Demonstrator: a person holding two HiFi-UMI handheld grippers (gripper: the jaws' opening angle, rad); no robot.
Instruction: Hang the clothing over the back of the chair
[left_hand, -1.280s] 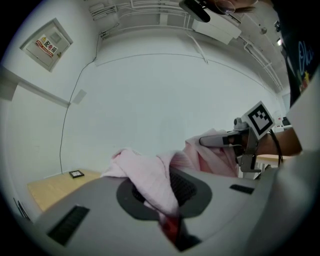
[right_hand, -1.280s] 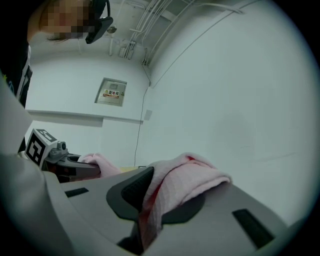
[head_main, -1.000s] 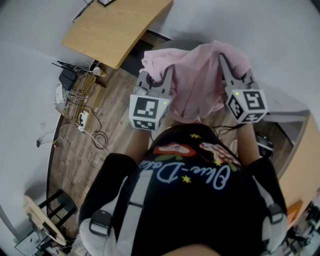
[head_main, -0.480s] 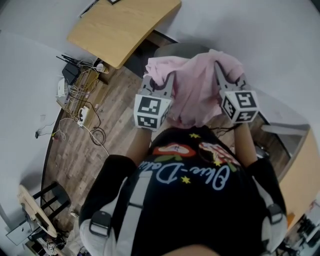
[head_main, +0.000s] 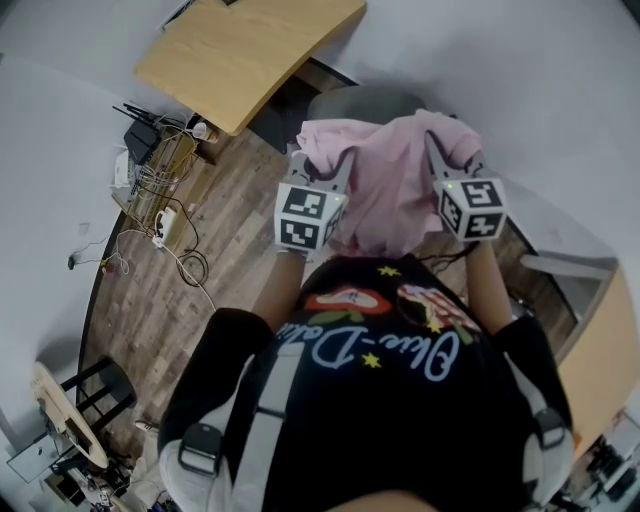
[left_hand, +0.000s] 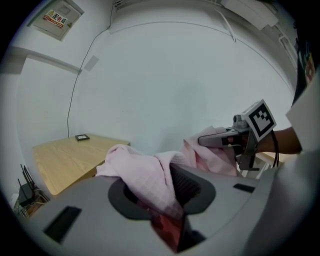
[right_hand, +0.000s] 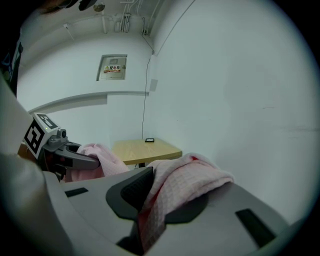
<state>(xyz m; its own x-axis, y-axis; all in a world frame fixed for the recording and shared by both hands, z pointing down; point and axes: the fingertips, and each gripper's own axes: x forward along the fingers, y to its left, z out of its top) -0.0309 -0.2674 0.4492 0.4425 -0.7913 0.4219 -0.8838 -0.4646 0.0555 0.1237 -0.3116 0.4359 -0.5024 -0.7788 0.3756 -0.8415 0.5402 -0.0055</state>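
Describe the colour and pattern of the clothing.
The clothing is pale pink with a fine check weave, clearest in the right gripper view.

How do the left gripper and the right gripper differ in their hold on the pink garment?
The left gripper's jaws have just been opening and stand apart, with the pink garment lying loose between them; the right gripper's jaws are closed on a fold of it. The cloth drapes over the left gripper's left jaw, but over the right gripper's right jaw. Both are at the garment's top edge, above the grey chair.
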